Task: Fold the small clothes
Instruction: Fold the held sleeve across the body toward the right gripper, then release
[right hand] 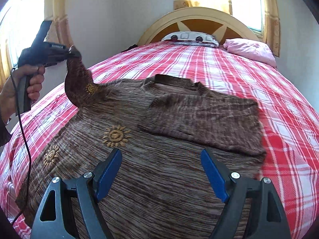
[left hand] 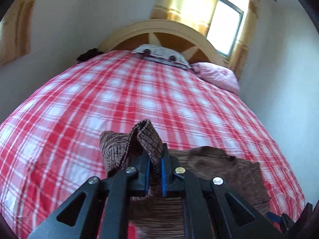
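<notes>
Right fingers (right hand: 161, 173) wide over sweater (right hand: 159, 179) | left fingers (left hand: 155, 171) — clamping lifted sleeve (left hand: 147, 139)

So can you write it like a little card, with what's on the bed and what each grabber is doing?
place: bed with a red checked cover
garment: brown knit sweater with sun patterns, lying on the cover
right sleeve: folded across the chest
left sleeve: lifted off the bed
left gripper: shut on the left sleeve's end
right gripper: open, over the sweater's lower part, holding nothing
at the headboard: patterned pillow, pink pillow
</notes>
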Motion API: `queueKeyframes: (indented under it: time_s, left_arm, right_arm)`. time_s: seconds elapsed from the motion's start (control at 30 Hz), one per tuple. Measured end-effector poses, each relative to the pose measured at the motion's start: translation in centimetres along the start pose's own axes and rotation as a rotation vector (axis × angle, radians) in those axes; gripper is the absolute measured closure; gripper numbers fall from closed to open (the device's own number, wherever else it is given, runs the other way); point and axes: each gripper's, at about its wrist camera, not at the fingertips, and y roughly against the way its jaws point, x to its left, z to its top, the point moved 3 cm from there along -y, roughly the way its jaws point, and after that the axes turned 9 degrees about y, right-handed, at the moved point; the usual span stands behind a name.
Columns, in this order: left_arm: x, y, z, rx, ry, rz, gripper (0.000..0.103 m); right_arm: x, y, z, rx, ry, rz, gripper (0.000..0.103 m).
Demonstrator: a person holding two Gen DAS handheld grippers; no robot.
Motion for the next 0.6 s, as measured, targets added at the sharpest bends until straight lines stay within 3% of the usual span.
queueKeyframes:
  time_s: [0.3,0.43,0.6]
  left_arm:
    - [-9.4,-2.4,-3.6,0.087,-0.084,-0.134,0.094]
    - [-12.5,-4.5,-7.5,0.144,-0.151,-0.134,0.093]
    - [-15.3,-6.7,-12.7,0.279,-0.279,-0.144,0.074]
  right_arm:
    - [-3.3,0.7,-1.9,-0.001,-0.085,-0.013,0.021]
    - [-4.4,0.8,-2.1,-0.007,-0.124,-0.014,0.021]
    - [-5.0,0.7,-2.4,0.001,-0.15,-0.01,0.021]
